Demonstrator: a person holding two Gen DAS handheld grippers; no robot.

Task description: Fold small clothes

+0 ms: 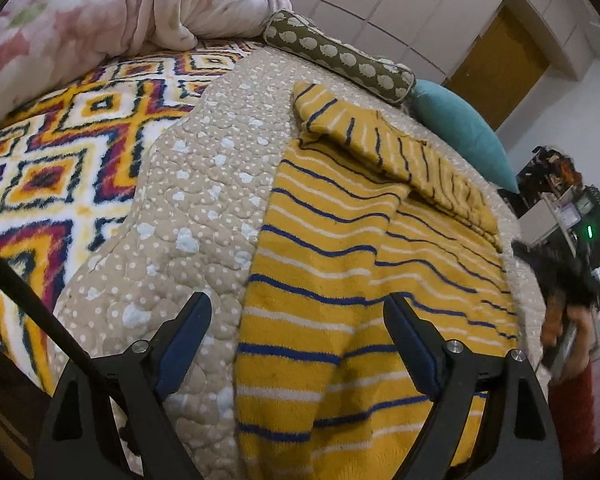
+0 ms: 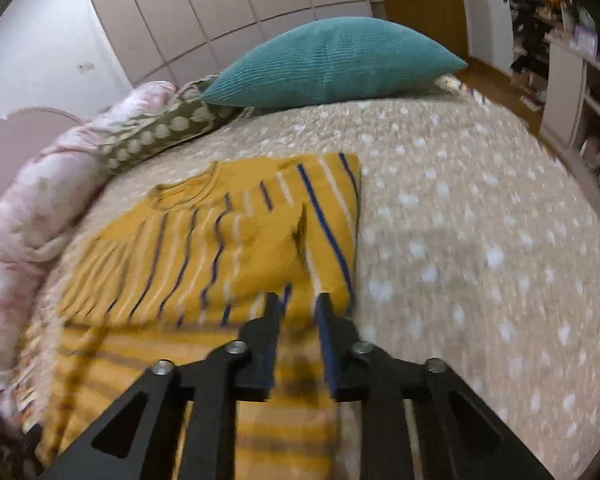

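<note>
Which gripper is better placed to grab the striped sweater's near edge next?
Probably left: the left gripper stands wide open right over the yellow striped knit sweater. The right gripper, jaws narrow, grips nothing.

- A beige quilted bedspread (image 1: 204, 184) with pale dots covers the bed.
- A teal cushion (image 2: 332, 60) lies at its far edge, touching an olive bolster pillow (image 1: 336, 56) printed with pale shapes.
- A pink floral duvet (image 1: 100, 12) is bunched up beside the bolster.
- A blanket with a diamond pattern (image 1: 60, 152) in orange, red and white lies next to the bedspread.
- White panelled wardrobe doors (image 2: 204, 4) and a wooden door (image 1: 500, 64) stand behind.
- Cluttered shelves (image 2: 580, 64) line the side wall.
</note>
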